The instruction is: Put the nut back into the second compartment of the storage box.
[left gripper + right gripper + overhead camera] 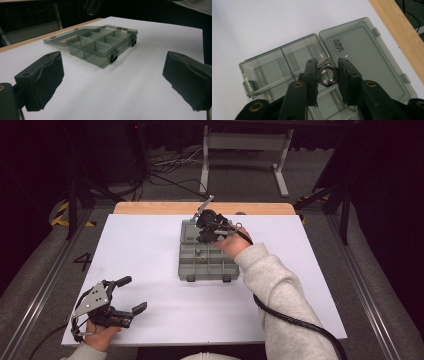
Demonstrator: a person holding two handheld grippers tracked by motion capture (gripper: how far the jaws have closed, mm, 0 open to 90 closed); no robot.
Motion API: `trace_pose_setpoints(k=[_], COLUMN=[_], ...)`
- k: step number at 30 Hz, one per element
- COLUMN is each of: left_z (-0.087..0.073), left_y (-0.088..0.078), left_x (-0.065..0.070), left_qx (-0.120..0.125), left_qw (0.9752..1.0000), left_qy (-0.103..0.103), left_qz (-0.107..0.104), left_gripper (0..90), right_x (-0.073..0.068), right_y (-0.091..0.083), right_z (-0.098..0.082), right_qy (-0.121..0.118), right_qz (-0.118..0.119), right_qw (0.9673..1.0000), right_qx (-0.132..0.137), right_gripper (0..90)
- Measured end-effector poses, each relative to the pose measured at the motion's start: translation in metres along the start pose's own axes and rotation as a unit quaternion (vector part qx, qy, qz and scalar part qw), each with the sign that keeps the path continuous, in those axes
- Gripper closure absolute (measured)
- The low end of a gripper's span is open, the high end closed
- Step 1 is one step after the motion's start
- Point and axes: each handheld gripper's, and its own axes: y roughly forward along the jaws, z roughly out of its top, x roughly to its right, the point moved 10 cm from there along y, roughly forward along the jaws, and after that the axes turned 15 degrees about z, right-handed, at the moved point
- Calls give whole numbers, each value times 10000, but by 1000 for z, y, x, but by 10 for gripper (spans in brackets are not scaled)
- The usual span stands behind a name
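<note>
The right tool (327,75) pinches a hex nut (327,74) over the open, seemingly empty organizer box (274,65); left tool (112,82) spread.

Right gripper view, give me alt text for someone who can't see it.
The right tool grips a metal hex nut between its two black jaws above an open, smoky grey compartment box. The box's lid lies flat open beside it on the white table, near the wooden edge.

One compartment box (207,261) sits open on the table (150,250). One hex nut (327,74). Two grippers: left gripper (131,294), right gripper (205,231).
</note>
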Motion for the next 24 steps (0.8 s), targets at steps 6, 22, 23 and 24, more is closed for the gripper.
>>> trace_pose_setpoints(k=[6, 22, 23, 24], left_z=[0, 0, 0, 0], left_y=[0, 1, 1, 1], left_x=[0, 0, 0, 0], left_qx=[-3, 13, 14, 9], left_qw=[10000, 10000, 10000, 10000], left_qy=[-5, -7, -7, -8], left_qz=[2, -4, -5, -9], left_gripper=[42, 42, 42, 42], right_x=[5, 10, 9, 8], right_y=[27, 38, 34, 31], right_z=[-13, -24, -23, -22], right_qy=[129, 322, 313, 301], right_qz=[102, 130, 126, 111], right_qw=[9997, 9994, 9994, 9994], right_qx=[-178, -50, 57, 119], right_gripper=[698, 440, 388, 356])
